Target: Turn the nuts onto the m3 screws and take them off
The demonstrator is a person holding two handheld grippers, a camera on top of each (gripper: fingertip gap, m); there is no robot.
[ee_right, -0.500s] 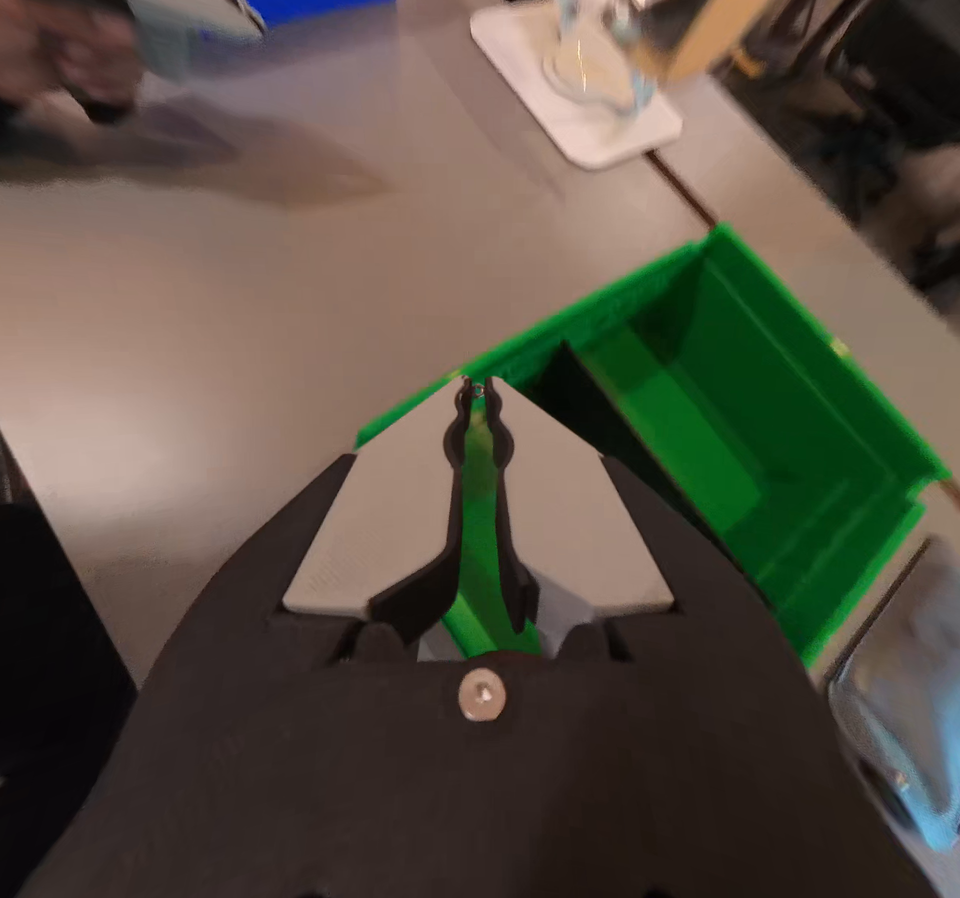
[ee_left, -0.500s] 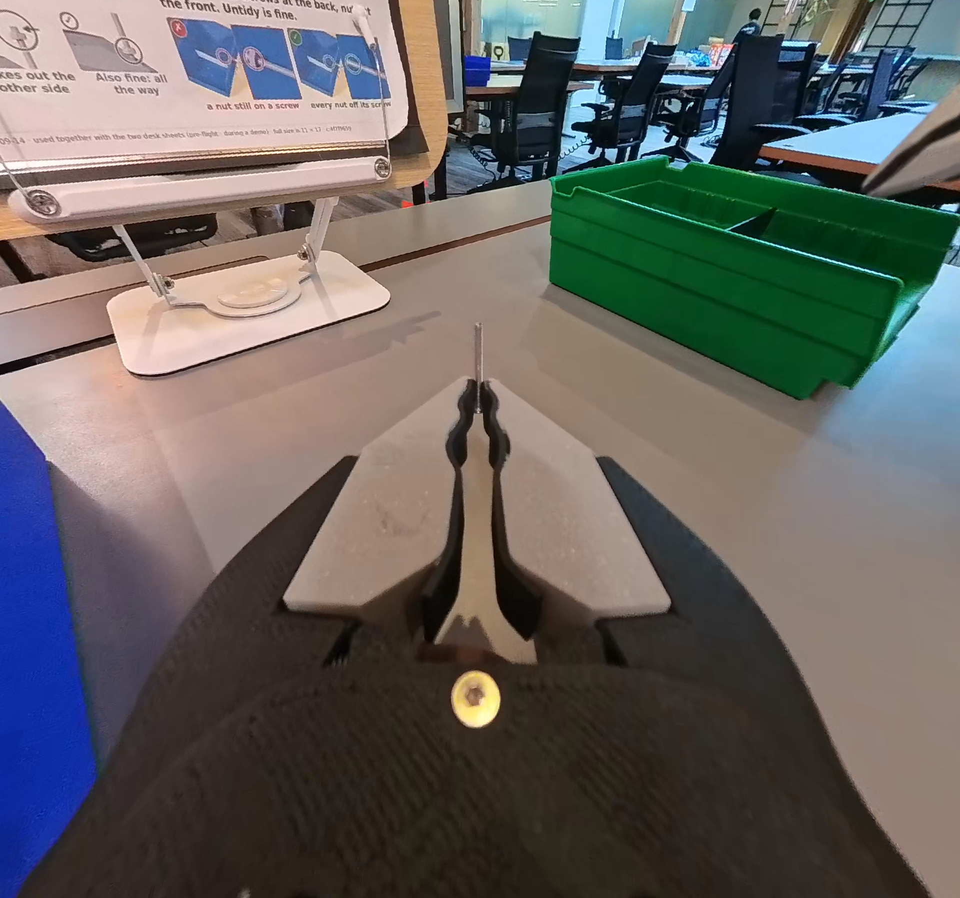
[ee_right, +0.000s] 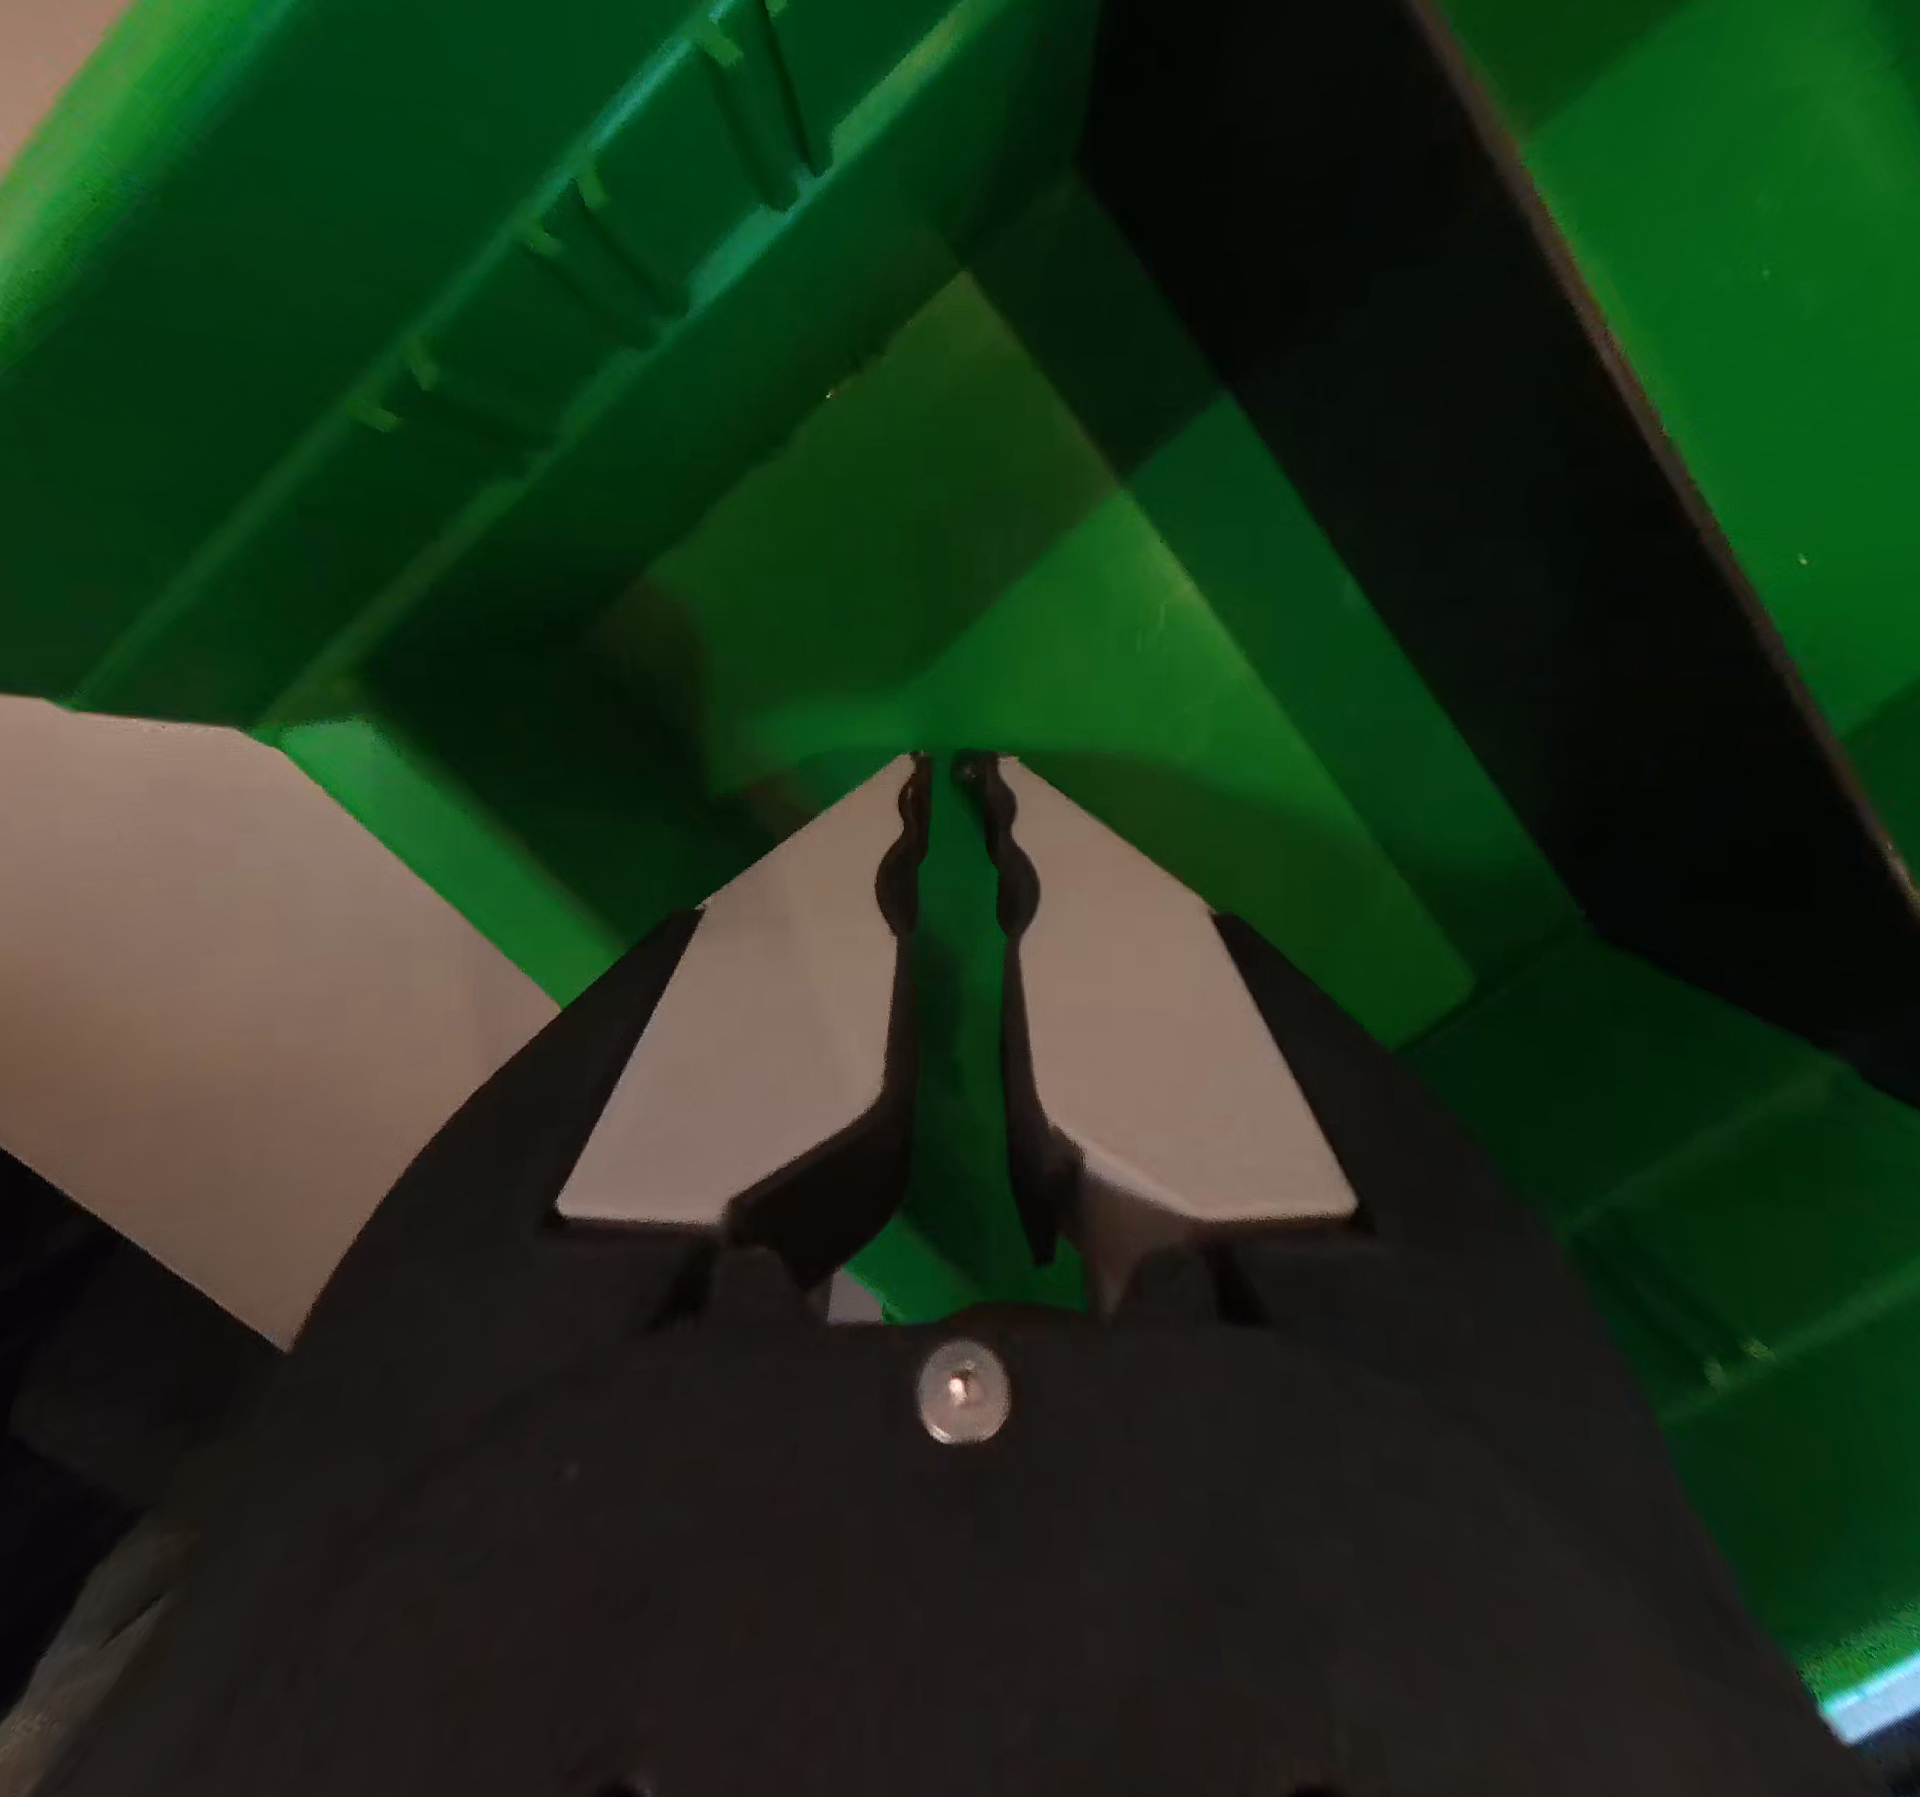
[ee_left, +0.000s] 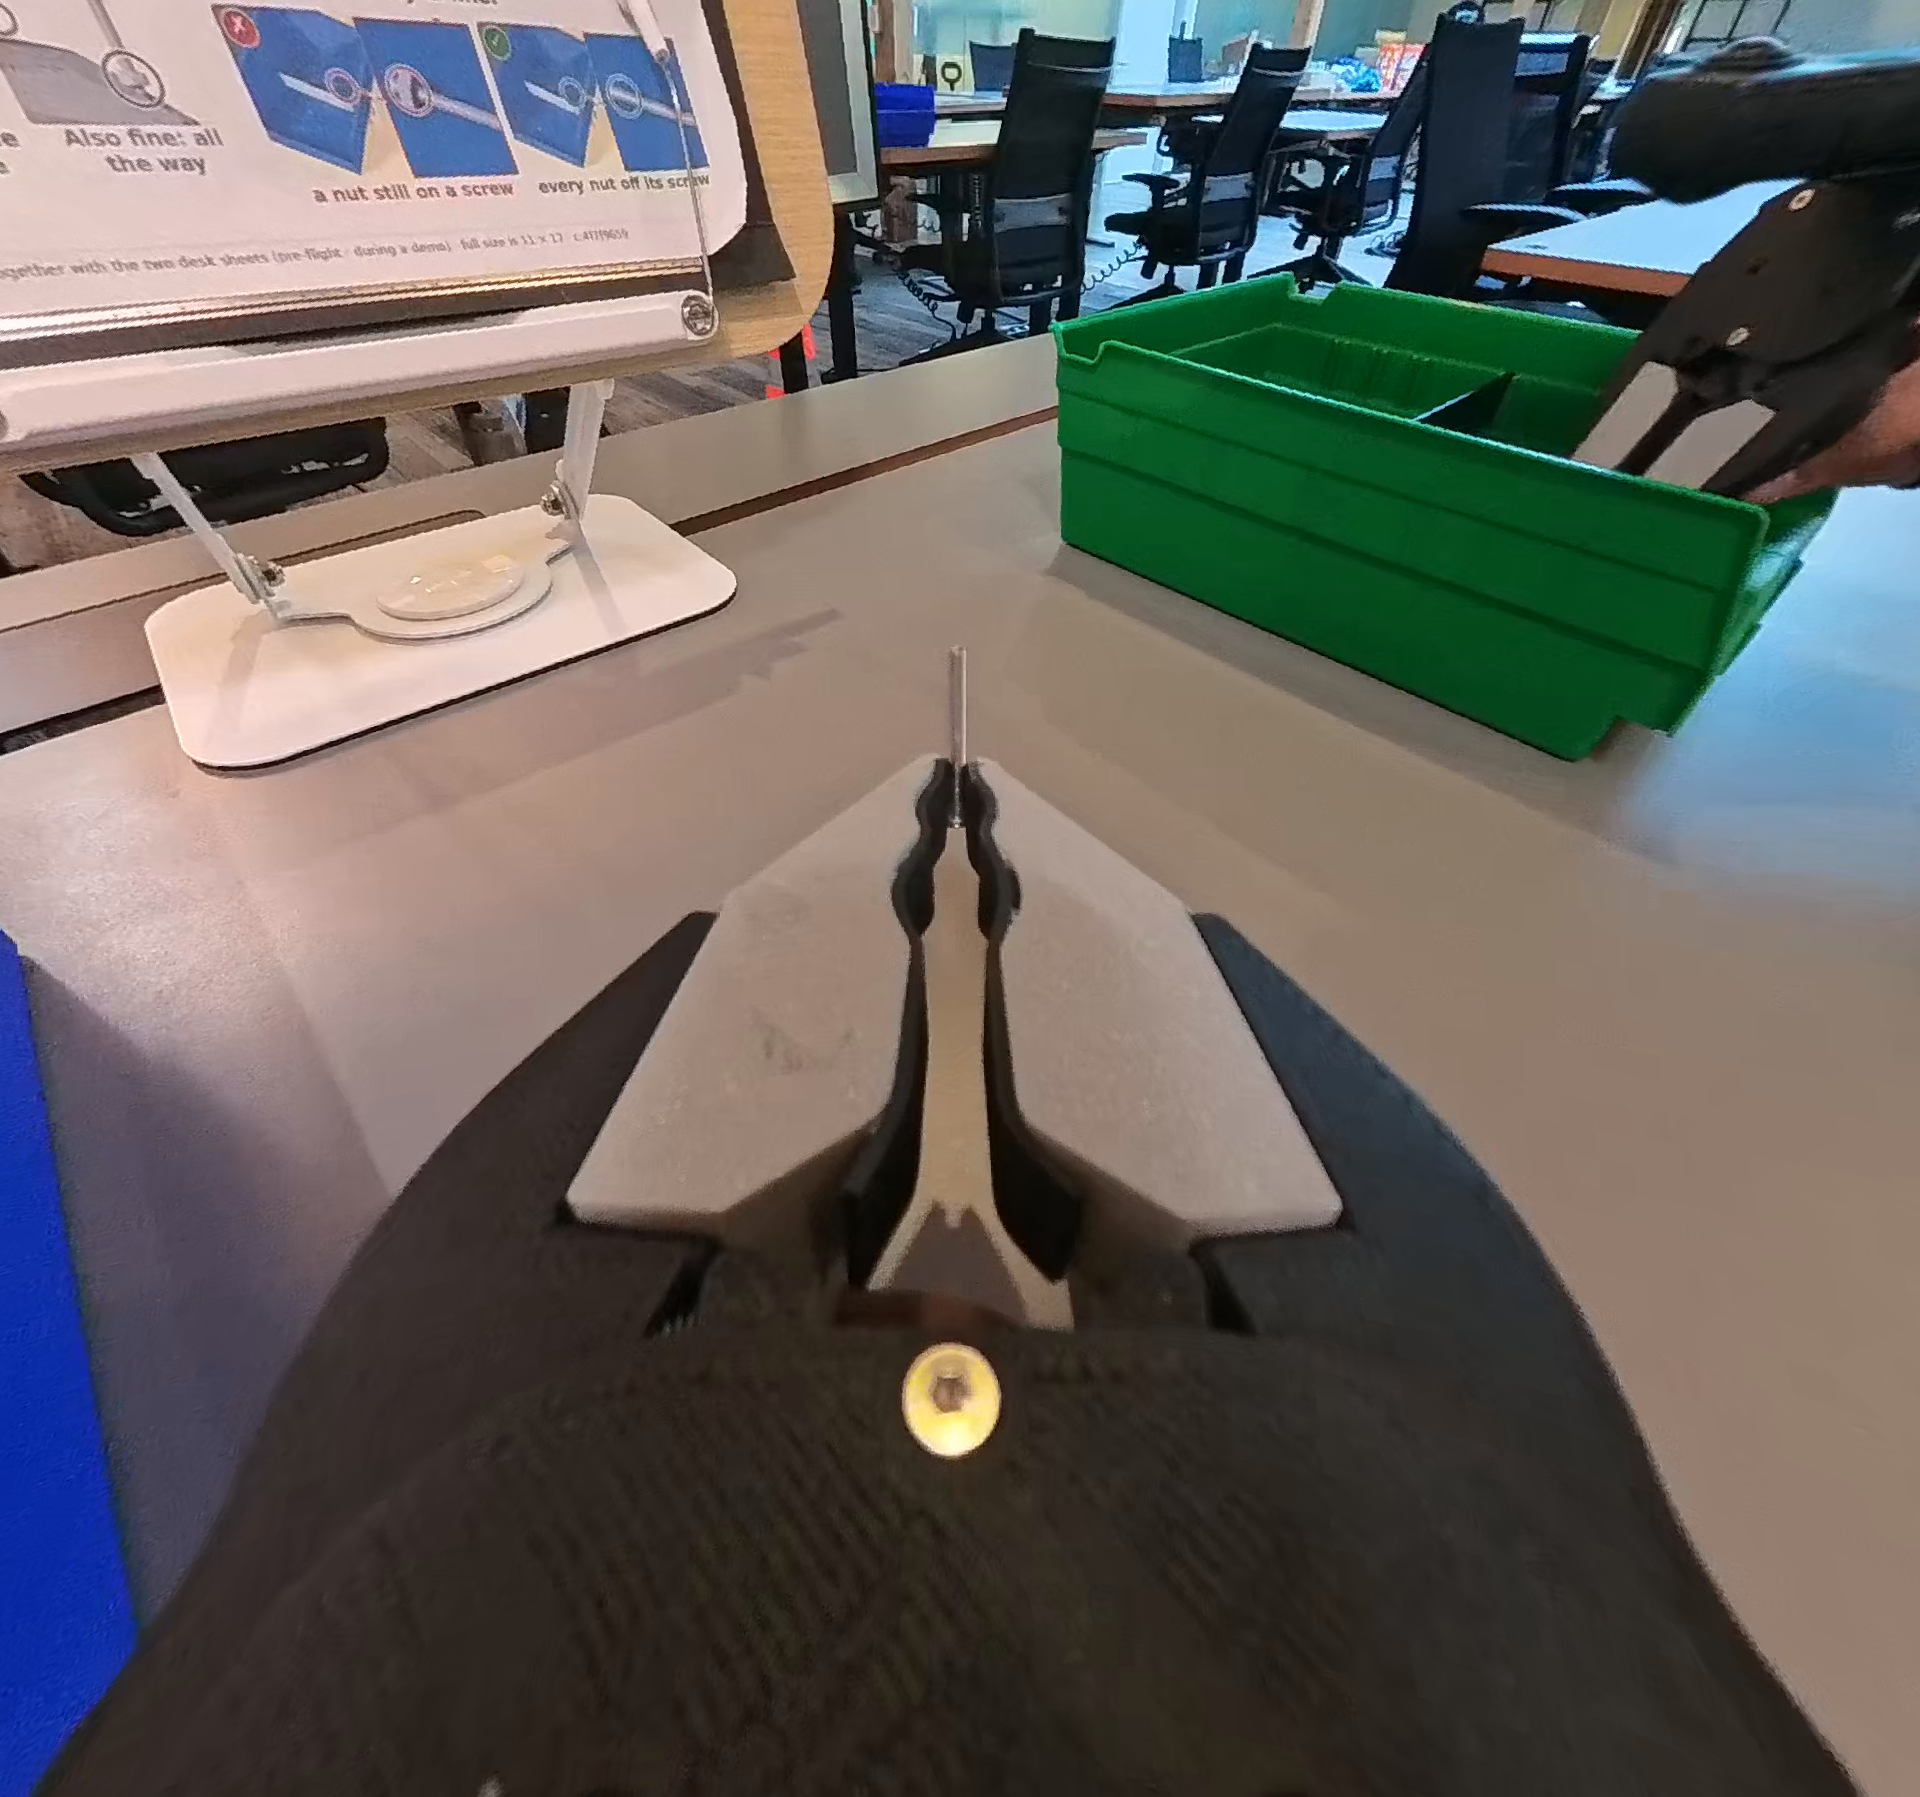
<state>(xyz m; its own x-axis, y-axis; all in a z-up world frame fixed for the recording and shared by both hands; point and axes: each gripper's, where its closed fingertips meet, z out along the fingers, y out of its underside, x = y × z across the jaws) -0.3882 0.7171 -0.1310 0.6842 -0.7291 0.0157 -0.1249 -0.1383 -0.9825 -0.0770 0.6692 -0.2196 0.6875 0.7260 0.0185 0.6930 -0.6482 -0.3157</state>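
Left gripper (ee_left: 957, 779) is clenched on the screw (ee_left: 957, 703), shaft pointing straight ahead — right gripper (ee_right: 943, 760) is slightly parted, nothing visibly held, over the green bin (ee_right: 582, 313), well off to the right.

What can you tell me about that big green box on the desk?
The green plastic bin is open-topped, with a stepped, ribbed outer wall. It sits flat on the grey desk. A black divider panel splits it into compartments; no contents are visible. The right gripper reaches into one compartment, fingers slightly parted.
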